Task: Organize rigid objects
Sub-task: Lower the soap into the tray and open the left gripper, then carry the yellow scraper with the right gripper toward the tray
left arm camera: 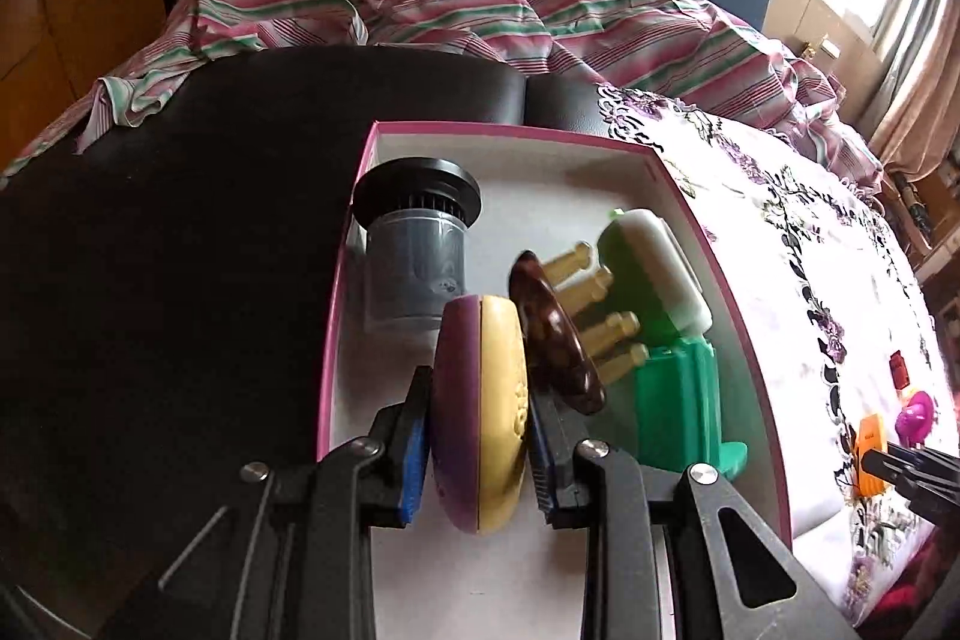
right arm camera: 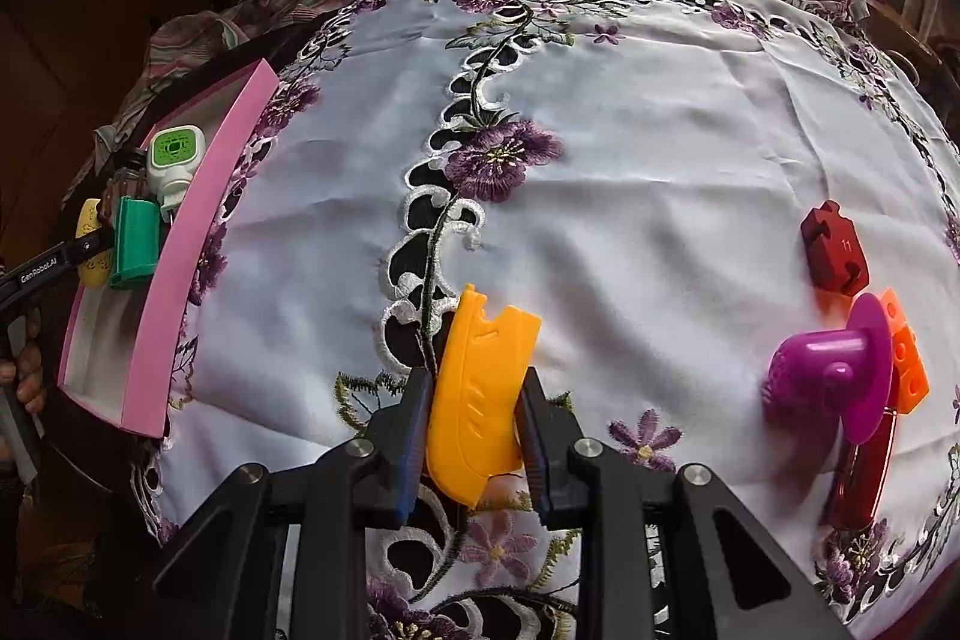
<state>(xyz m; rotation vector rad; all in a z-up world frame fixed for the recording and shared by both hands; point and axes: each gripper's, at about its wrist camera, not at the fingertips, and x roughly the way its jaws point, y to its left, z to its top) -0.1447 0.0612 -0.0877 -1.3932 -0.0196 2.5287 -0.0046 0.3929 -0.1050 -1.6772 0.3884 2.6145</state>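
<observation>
My left gripper (left arm camera: 479, 403) is shut on a purple-and-yellow oval case (left arm camera: 480, 412), held upright over the pink-rimmed box (left arm camera: 708, 226). In the box lie a grey cup with a black lid (left arm camera: 414, 244), a brown brush with cream pegs (left arm camera: 564, 334), a green-and-white device (left arm camera: 648, 268) and a green block (left arm camera: 678, 406). My right gripper (right arm camera: 477, 400) is shut on an orange plastic piece (right arm camera: 480, 388) over the embroidered white cloth (right arm camera: 660, 148). The box also shows at the left of the right wrist view (right arm camera: 180, 256).
On the cloth at the right lie a dark red block (right arm camera: 837, 250), a purple funnel-shaped piece (right arm camera: 834, 370), an orange block (right arm camera: 906, 352) and a red tube (right arm camera: 858, 484). Striped bedding (left arm camera: 540, 16) lies behind. A black surface (left arm camera: 180, 250) lies left of the box.
</observation>
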